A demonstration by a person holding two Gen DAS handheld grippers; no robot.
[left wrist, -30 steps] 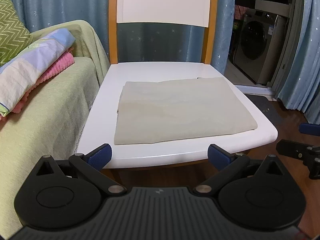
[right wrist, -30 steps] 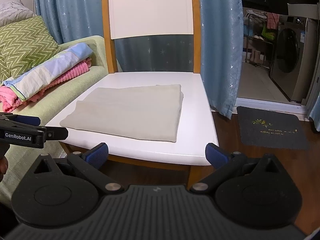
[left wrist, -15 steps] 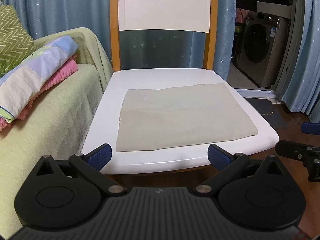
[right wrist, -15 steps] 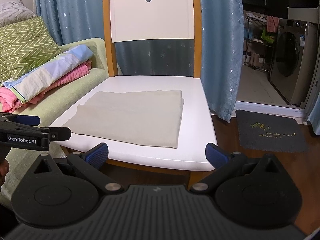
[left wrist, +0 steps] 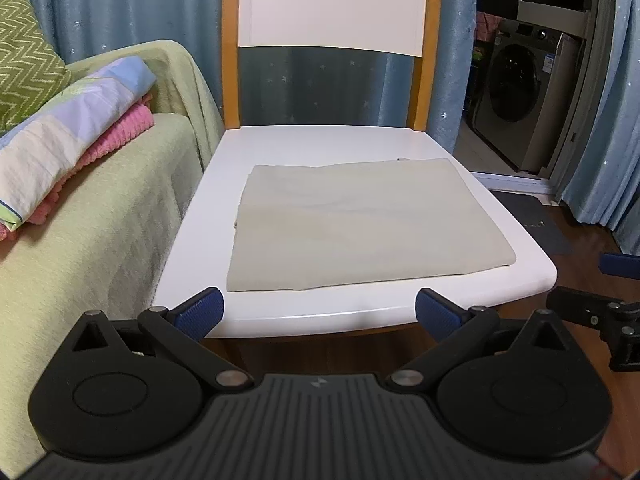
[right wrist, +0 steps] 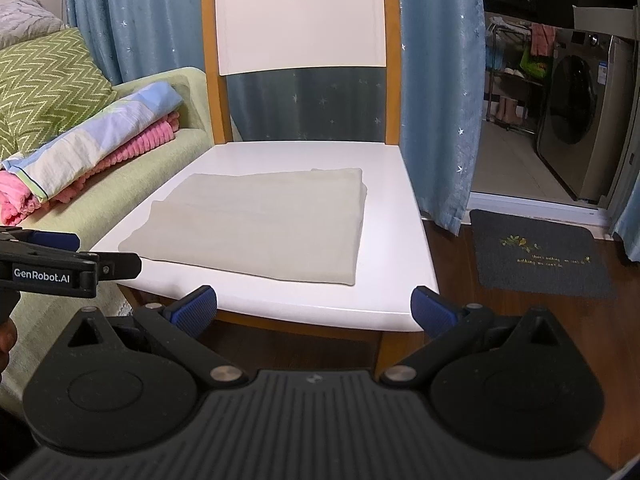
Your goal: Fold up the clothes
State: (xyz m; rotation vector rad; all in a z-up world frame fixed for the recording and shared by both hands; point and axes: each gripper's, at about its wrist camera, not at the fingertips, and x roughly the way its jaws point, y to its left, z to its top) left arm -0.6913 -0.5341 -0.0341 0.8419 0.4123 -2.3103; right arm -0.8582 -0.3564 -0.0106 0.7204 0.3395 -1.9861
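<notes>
left gripper [left wrist: 320, 312] — jaws spread wide, empty | right gripper [right wrist: 314, 308] — jaws spread wide, empty | beige cloth [left wrist: 360, 224] folded flat on white chair seat [left wrist: 320, 144], just ahead of both grippers

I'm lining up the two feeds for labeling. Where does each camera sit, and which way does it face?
Left wrist: on the left gripper, low before the chair, facing the folded cloth; its open blue fingers and the right gripper show.
Right wrist: on the right gripper, further right, facing the same seat; its open fingers and the left gripper show.
Shared: chair, cloth, sofa, washing machine.
</notes>
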